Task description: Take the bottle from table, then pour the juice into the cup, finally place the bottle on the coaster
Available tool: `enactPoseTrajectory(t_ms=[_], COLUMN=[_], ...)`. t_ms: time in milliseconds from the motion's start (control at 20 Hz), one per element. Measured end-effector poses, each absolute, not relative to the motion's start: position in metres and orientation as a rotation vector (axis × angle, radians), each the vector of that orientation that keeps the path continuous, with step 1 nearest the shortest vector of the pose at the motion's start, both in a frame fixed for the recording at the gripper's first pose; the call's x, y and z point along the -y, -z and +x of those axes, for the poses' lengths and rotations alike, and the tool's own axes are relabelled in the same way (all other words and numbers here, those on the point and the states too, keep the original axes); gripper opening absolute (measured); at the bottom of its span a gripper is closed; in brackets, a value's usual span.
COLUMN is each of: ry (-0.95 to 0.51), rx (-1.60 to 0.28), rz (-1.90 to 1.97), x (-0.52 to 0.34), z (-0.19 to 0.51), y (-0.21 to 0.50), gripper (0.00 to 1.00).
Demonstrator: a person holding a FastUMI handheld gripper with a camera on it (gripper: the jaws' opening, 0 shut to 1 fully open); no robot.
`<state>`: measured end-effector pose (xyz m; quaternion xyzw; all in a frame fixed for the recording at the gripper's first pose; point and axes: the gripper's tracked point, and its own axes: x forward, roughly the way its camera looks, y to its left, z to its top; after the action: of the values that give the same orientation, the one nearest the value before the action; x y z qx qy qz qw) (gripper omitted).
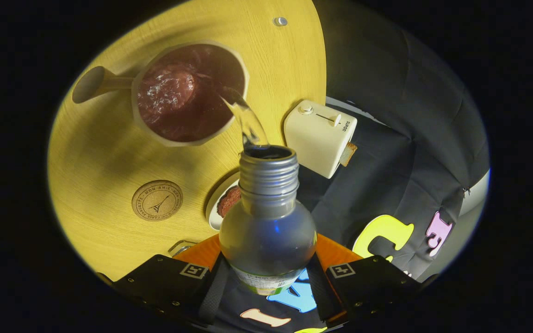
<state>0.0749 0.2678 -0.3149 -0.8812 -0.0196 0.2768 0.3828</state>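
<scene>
Clamped between our gripper's [269, 273] two fingers, the clear bottle [268, 231] is tipped forward, its uncapped threaded neck pointing away from us. We see a thin stream of liquid [247, 121] arcing from the mouth into the handled cup [190, 90], which sits beyond the fingers on the wooden table [109, 152]. Near the left finger lies the round cork coaster [157, 200], unoccupied. Beside the bottle's neck are a small plate [218, 208] and a cream toaster [318, 136].
</scene>
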Motion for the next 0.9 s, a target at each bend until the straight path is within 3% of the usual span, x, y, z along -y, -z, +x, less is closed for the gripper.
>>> enactPoseTrajectory(t_ms=[900], ry=[-0.668], rx=[0.130], rz=[-2.361], x=[-0.2726], z=[0.0680], y=[0.3109], gripper=[0.79])
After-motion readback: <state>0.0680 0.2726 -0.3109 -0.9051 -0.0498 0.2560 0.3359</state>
